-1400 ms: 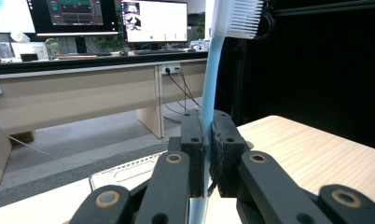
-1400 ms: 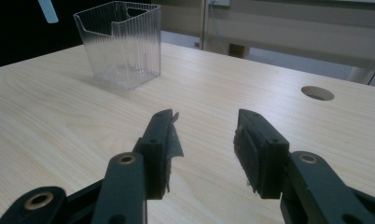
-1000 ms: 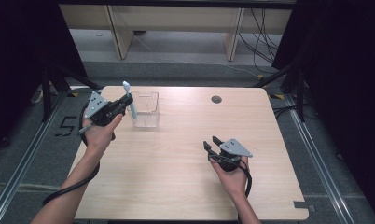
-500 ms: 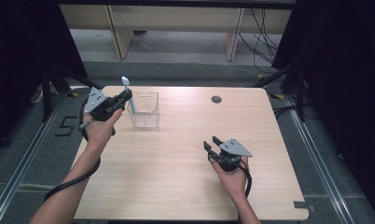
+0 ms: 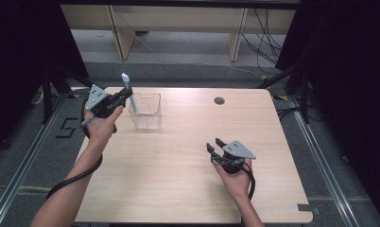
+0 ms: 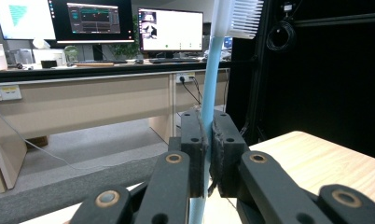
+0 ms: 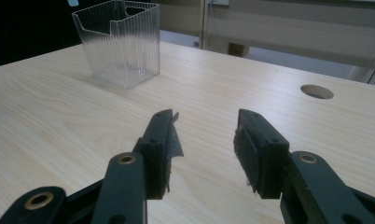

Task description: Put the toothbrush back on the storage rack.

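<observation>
Far left of high view: left gripper [image 5: 123, 98] lifted above table [image 5: 178, 189] edge, clamped tight on light-blue toothbrush [image 5: 128, 92]. Brush nearly upright, a bit tilted, bristle head on top, lower end of handle down near left wall of clear container [image 5: 145, 111]; whether tip already inside the rim or just beside it, cannot tell from this angle. In left gripper view, handle [image 6: 208, 102] pinched between both pads, white bristles [image 6: 244, 16] high above, no slip visible.

Middle: container standing upright on table near back left part, looks empty in right gripper view [image 7: 120, 42]. Round cable hole [image 5: 219, 100] further right, well apart, not involved.

Right: right gripper [image 5: 215, 146] low over table, front-right area, jaws spread apart, holding nothing; well apart from container.

Step in hand, as judged: carry phase, brush being brought over container w/ head up. Next move prob. needs: shift brush a little to the right until lower end is above the opening, keep it near vertical, lower until end touches bottom, then release. Risk: light plastic container may tip if handle pushes the wall; right gripper free to steady it if req.
</observation>
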`<state>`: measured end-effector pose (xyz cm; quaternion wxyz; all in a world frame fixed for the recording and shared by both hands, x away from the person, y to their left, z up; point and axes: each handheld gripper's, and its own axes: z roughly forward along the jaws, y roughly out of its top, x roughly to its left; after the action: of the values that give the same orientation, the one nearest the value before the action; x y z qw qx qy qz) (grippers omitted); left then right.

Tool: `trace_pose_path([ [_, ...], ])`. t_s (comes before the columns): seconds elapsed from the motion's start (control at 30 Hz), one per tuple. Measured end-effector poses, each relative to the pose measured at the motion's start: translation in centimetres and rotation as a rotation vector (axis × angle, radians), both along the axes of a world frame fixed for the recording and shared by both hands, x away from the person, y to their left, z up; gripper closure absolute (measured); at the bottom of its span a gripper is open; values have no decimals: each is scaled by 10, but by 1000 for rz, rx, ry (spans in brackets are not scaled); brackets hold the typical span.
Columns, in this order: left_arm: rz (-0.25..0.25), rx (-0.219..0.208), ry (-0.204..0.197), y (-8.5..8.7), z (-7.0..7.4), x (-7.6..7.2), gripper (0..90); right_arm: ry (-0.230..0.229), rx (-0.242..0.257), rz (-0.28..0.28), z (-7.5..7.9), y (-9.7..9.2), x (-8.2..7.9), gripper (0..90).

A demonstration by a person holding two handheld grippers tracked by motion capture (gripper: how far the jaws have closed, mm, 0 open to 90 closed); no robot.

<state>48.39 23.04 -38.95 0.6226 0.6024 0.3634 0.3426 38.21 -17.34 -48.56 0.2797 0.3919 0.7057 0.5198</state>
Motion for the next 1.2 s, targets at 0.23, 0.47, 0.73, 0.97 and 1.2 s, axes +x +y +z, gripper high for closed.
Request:
trace_pose_path([
  [0.23, 25, 10, 15, 4, -3, 7, 842, 1, 0, 0, 0, 0, 0, 571],
  [0.47, 33, 13, 29, 5, -7, 12, 842, -2, 0, -1, 0, 0, 0, 571],
  [0.73, 42, 14, 43, 7, -11, 16, 842, 3, -6, -5, 1, 0, -1, 571],
  [0.97, 47, 17, 55, 7, -15, 18, 842, -3, -1, 3, 0, 0, 0, 572],
  [1.2, 55, 24, 75, 7, -20, 19, 842, 2, -4, 7, 0, 0, 0, 574],
])
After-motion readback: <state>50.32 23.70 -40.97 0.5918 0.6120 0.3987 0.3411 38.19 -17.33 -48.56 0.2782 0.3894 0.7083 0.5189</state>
